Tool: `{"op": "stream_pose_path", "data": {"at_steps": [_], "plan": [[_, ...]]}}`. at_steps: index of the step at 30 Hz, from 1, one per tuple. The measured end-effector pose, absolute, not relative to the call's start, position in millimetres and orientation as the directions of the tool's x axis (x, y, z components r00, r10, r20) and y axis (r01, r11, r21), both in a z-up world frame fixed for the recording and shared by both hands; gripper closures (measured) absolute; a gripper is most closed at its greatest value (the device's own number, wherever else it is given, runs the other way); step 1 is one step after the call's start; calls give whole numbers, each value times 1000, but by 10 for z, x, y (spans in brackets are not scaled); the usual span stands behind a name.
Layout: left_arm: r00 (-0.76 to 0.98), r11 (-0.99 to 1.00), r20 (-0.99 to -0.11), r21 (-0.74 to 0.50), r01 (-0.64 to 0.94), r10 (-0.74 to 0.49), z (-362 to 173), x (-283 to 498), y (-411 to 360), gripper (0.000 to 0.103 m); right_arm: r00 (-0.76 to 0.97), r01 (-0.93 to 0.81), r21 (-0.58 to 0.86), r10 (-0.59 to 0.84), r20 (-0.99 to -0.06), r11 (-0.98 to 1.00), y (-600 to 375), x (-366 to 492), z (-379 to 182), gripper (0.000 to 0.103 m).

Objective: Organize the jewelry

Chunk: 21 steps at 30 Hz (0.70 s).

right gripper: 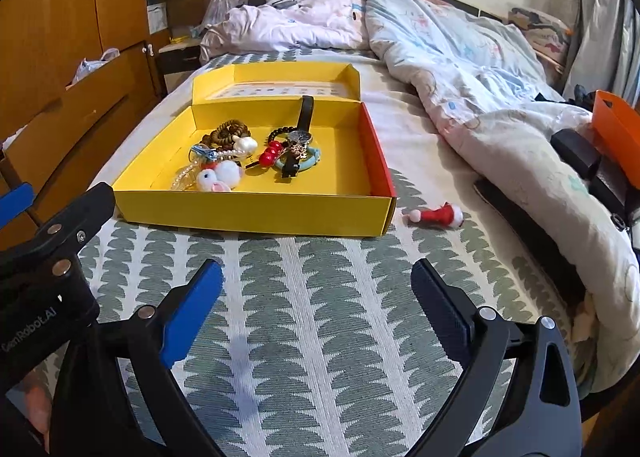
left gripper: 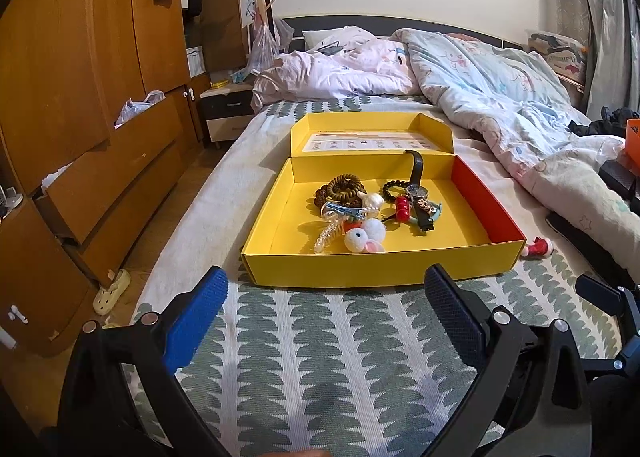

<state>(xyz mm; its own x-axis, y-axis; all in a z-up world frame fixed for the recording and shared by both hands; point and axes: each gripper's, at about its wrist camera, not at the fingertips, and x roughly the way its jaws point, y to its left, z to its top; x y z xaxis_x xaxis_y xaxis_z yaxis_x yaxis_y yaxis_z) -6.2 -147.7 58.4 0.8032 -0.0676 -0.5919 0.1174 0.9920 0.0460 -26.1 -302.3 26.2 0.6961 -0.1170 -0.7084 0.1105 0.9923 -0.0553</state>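
Down low, the left hand-held gripper (left gripper: 326,317) hangs over the bed (left gripper: 320,357), its two fingers wide apart with nothing between them. From the left wrist view, a brown wardrobe (left gripper: 80,97) fills the 9 o'clock side, and a pale shoe (left gripper: 112,291) lies on the floor below it.

At 12 o'clock from that gripper sits a yellow box (left gripper: 380,269) with its lid folded back. All the jewelry is piled in the middle of the box. On the left of the pile are brown bead bracelets (left gripper: 340,187) and a clear coil hair tie (left gripper: 326,237). Beside the coil is a fluffy white pom-pom (left gripper: 366,237). More to the right are red beads (left gripper: 402,208) and a watch (left gripper: 416,189) with one black strap standing up.

Next, the right hand-held gripper (right gripper: 318,293) also hangs over the bed, fingers wide apart and holding nothing. At its 1 o'clock, just outside the box's right corner, a small red and white toy (right gripper: 436,215) lies on the sheet. A crumpled blanket (right gripper: 460,77) covers the bed at 2 o'clock.
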Motion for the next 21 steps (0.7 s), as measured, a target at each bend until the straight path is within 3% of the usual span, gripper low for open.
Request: {"op": "stream_pose_path", "data": {"at_steps": [7, 21], "plan": [[819, 992, -573, 75, 103, -42, 587, -83, -1496, 6, 693, 108, -57, -116, -711, 993, -3026, -255, 247, 7], [785, 991, -615, 44, 129, -75, 549, -47, -1493, 6, 684, 107, -74, -127, -718, 991, -3035, -266, 199, 7]]}}
